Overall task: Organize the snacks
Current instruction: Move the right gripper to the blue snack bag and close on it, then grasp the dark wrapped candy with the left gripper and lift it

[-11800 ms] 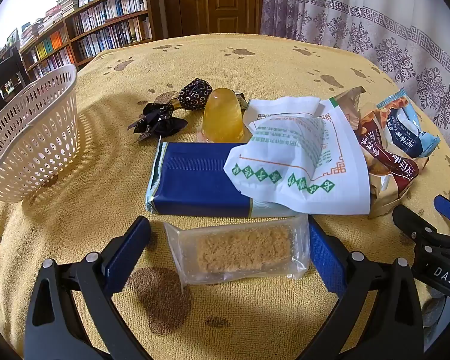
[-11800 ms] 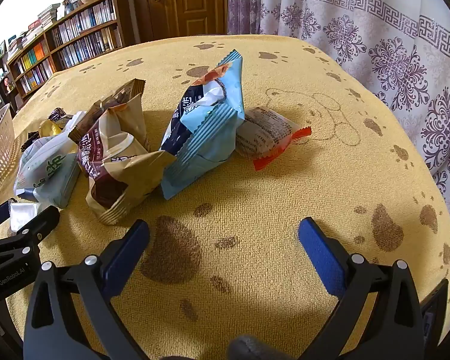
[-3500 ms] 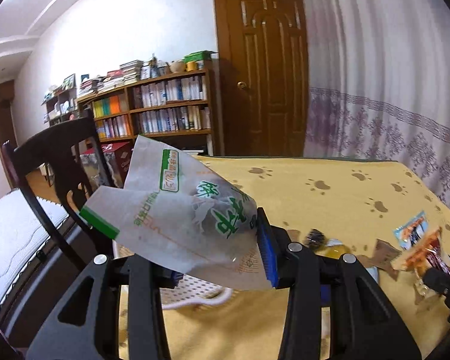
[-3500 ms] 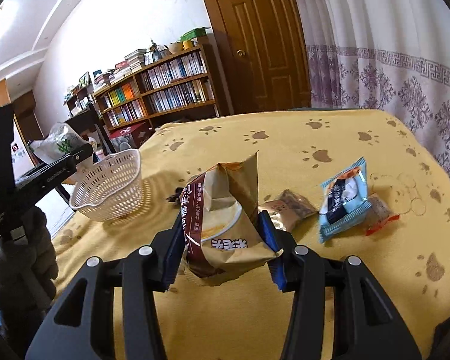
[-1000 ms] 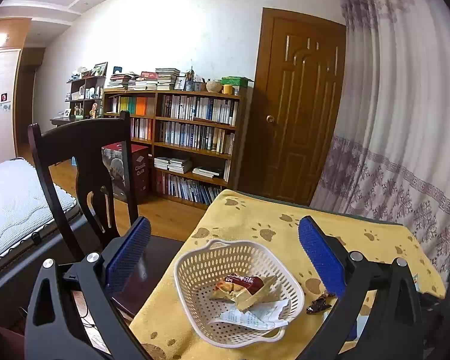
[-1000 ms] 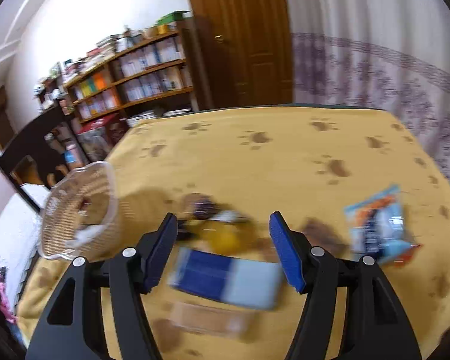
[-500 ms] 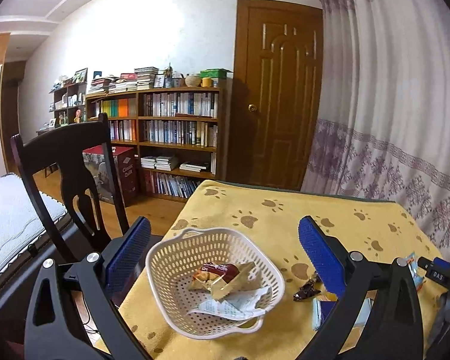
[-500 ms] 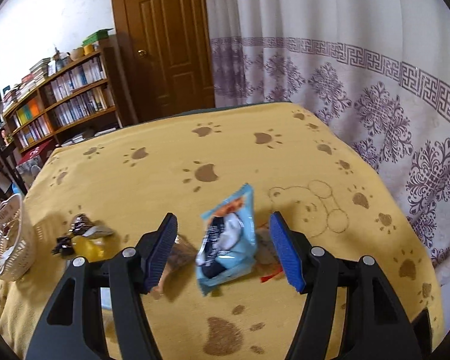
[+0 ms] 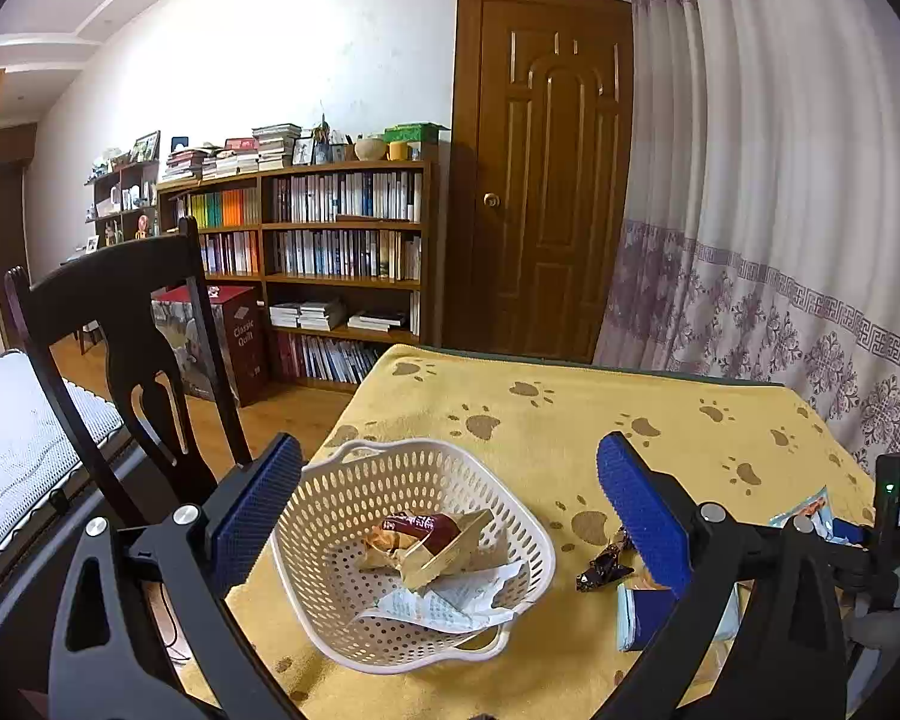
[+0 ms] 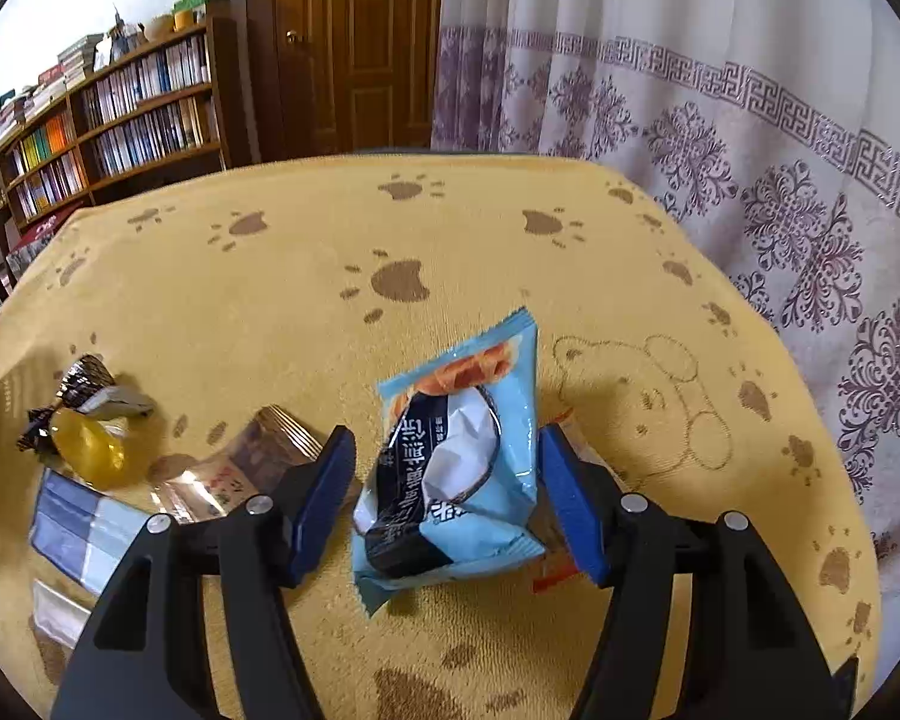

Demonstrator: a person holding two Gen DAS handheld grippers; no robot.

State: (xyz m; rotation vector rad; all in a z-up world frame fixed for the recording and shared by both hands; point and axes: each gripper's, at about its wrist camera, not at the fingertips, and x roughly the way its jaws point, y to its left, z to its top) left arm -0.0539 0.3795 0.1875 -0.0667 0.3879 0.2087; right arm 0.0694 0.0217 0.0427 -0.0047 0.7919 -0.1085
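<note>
The left tongs [image 9: 447, 501] are hanging released above the near corner of the counter [image 9: 660, 420], their blue pads spread wide on either side of a white perforated basket [image 9: 342, 546] that is sitting on the yellow paw-print cloth. Inside the basket a brown-and-red snack bag [image 9: 426, 531] is lying on top of a white paper packet [image 9: 450, 600]. Just beside the basket on the cloth, a small dark twisted candy [image 9: 603, 564] is resting, and next to it a blue flat box [image 9: 645, 615] is showing partly behind the left tongs' far finger. A dark wooden chair [image 9: 120, 324] is standing at the counter's edge. The right tongs [image 10: 447, 501] are reaching low over the cloth with the jaws parted, straddling a light-blue snack bag [image 10: 456, 462]; both pads are sitting close to the bag's sides, but whether they are pressing it cannot be told. A red-edged wrapper [image 10: 555, 570] is peeking out from under that bag beside the right pad. To the left a clear-and-brown packet [image 10: 240, 468], a yellow jelly cup [image 10: 87, 447], the dark candy and the blue box are lying near one another.
</note>
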